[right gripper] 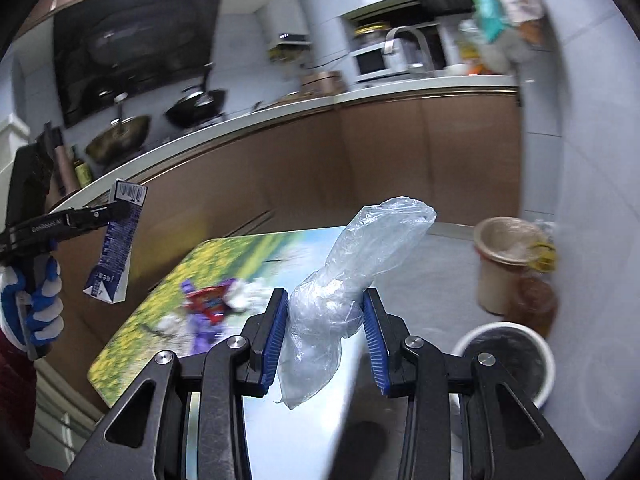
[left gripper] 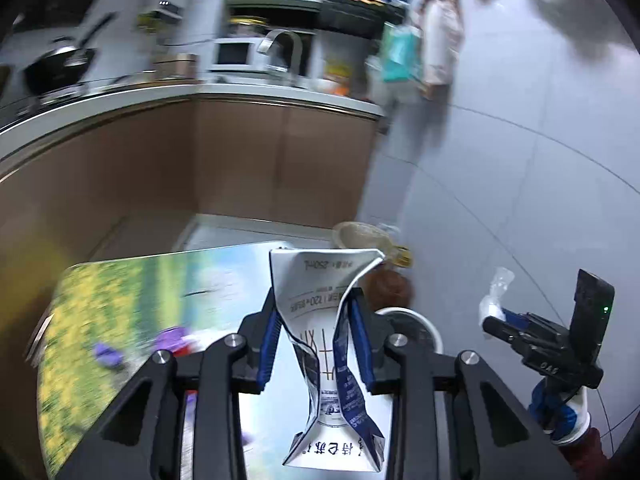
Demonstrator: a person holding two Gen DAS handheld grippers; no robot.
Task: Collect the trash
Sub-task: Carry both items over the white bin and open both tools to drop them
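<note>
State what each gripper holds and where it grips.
Left gripper: crushed milk carton, pinched at its squashed middle. Right gripper: crumpled clear plastic bag, gripped around its bunched lower-middle part.

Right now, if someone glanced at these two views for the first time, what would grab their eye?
Probably the crushed blue-and-white milk carton, pinched in the left claw and filling the middle of its view. Next, the crumpled clear plastic bag clamped in the right claw, above the picture-printed table. Then the white-rimmed bin on the floor at lower right.
</note>
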